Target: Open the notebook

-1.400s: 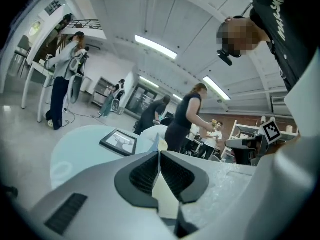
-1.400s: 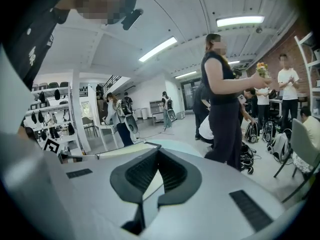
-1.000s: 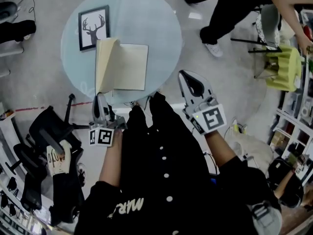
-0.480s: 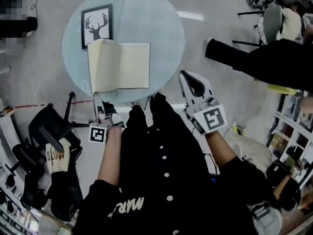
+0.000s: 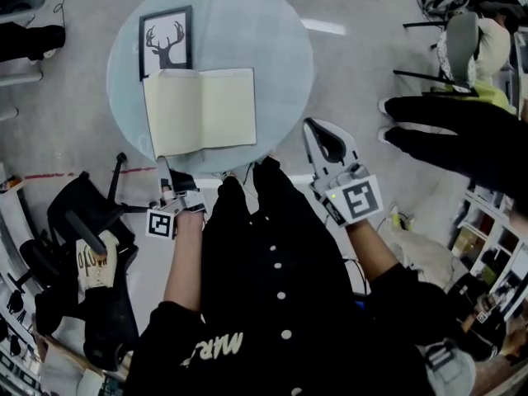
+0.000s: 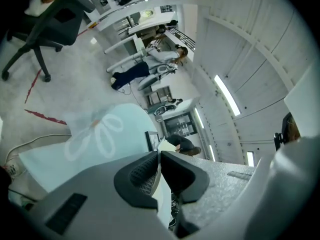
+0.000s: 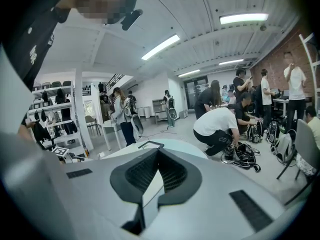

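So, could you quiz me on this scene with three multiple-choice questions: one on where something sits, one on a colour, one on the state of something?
1. Where is the framed deer picture in the head view?
A. On the table, just beyond the far left part of the notebook
B. On the floor beside the black chair
C. Lying in the middle of the notebook's pages

2. What colour is the round table?
A. Dark brown
B. Pale blue
C. Bright red

3. What state is the notebook in?
A. Shut
B. Standing upright on its edge
C. Open, with both pages lying flat

Answers:
1 A, since the frame sits on the tabletop at the notebook's far left corner.
2 B, since the bare top around the notebook is a light blue.
3 C, since two cream pages show side by side.
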`<state>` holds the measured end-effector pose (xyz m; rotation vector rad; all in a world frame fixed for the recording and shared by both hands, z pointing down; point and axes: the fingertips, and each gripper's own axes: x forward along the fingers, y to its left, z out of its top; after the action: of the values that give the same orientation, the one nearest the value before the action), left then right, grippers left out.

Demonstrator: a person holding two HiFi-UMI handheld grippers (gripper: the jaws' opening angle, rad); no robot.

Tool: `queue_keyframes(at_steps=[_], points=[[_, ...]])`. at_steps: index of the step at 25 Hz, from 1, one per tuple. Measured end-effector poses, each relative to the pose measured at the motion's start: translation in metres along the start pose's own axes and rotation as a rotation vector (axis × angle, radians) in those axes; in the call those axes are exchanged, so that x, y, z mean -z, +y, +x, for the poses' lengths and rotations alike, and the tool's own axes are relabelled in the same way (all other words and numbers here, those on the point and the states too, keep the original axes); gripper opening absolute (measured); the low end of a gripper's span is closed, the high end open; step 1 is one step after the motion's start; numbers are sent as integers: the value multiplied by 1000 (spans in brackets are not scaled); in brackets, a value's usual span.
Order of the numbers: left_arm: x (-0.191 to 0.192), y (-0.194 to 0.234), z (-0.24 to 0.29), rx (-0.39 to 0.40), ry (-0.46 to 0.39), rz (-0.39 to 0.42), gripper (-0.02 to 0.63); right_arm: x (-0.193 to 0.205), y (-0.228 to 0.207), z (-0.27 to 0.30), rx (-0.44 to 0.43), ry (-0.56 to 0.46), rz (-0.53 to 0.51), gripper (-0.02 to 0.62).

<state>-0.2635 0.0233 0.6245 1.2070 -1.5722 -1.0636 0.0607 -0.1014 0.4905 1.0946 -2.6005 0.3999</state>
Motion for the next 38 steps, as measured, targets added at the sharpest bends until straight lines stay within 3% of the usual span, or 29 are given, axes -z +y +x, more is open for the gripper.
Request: queue_keyframes(at_steps=[8, 12, 17, 24, 27, 29, 30, 35, 38], points=[[-7, 44, -5, -82, -44, -143, 21, -2, 3, 6, -16, -29, -3, 2], [-4, 62, -12, -120, -28, -156, 21, 2, 5, 7, -7, 8, -7, 2], [-3, 67, -12, -145, 3, -82, 23, -1, 6, 7, -5, 13, -8, 2], [-1, 65, -9, -211, 95, 82, 32, -5, 9, 2, -7, 12, -6, 2], [-1, 75, -20, -358, 149, 178, 63, -6, 10, -1, -3, 13, -2, 2], [5, 76, -23, -421, 198, 216, 161, -7, 10, 1, -5, 7, -8, 3], [8, 74, -23, -433, 220, 230, 164, -7, 10, 2, -6, 5, -11, 3], [15, 60, -21, -428, 241, 259, 187, -15, 11, -4, -6, -11, -16, 3], [18, 45, -14, -342, 267, 344, 192, -19, 13, -8, -4, -9, -17, 3]])
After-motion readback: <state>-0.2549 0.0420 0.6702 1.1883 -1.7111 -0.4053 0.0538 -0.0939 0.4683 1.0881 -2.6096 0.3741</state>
